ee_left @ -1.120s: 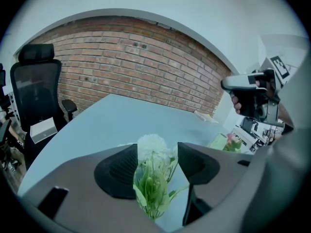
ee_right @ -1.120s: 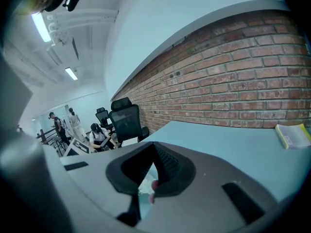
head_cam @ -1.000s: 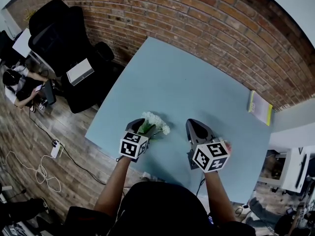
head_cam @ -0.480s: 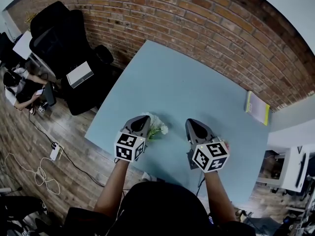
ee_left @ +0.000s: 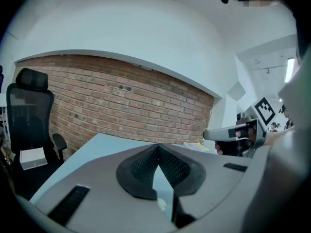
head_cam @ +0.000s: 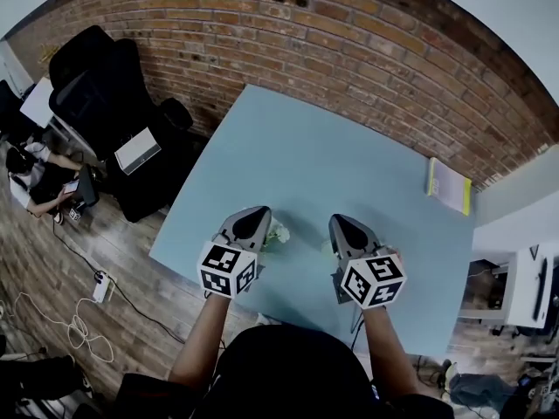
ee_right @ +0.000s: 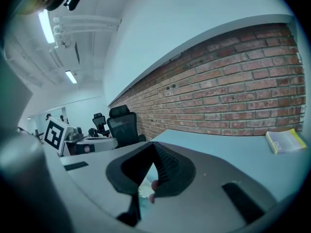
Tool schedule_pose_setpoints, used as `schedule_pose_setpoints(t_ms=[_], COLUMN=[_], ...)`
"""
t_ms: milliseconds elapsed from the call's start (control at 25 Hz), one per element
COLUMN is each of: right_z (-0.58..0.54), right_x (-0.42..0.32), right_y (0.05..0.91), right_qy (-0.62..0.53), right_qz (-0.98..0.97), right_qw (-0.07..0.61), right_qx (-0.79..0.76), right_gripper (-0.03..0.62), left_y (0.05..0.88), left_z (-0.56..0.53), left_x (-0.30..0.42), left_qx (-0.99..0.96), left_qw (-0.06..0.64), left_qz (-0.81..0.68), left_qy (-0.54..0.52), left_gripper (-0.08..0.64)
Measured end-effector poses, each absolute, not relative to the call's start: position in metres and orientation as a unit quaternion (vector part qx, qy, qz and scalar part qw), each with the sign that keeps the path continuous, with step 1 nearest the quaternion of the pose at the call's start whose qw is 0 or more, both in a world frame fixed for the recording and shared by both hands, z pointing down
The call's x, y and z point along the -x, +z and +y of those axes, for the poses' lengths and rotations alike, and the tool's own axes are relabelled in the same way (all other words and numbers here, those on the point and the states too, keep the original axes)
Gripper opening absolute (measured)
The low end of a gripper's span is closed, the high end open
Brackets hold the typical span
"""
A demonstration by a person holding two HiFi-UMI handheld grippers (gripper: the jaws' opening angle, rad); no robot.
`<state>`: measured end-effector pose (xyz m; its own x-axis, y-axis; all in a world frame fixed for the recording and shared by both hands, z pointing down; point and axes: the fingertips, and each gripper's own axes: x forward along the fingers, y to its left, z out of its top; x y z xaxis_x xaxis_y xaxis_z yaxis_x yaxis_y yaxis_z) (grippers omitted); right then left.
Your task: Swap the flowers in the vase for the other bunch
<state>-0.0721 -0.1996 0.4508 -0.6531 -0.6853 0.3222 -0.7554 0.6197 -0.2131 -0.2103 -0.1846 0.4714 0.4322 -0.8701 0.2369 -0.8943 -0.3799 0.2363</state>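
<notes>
Flowers (head_cam: 278,232): white blooms jut from under left gripper (ee_left: 158,146) toward right gripper (ee_right: 154,144); stems hidden; both sets of fingers (ee_left: 141,168) together

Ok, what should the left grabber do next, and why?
Probably lift the left gripper a little and watch the white flowers. Its jaws are shut, and the flowers peek out right beside it over the blue table, but no stem shows between the jaws, so the grip looks unsure.

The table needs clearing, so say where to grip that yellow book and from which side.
Probably the yellow book's long edge facing the middle of the table, coming in low and level from there: it lies flat by the table's edge, so the jaws must close across its thickness.
</notes>
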Motion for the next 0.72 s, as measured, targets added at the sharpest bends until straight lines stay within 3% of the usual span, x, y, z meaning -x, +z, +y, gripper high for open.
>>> schedule_pose_setpoints(t_ms=[720], right_z=[-0.191], right_x=[-0.014], right_y=[0.437], right_qy=[0.162], right_qz=[-0.863], right_qw=[0.077], right_qx=[-0.473], right_gripper=[0.012], left_y=[0.429], left_z=[-0.183], left_x=[0.110], left_qx=[-0.886], left_qw=[0.099], left_qz=[-0.451], left_qy=[0.038], left_gripper=[0.008])
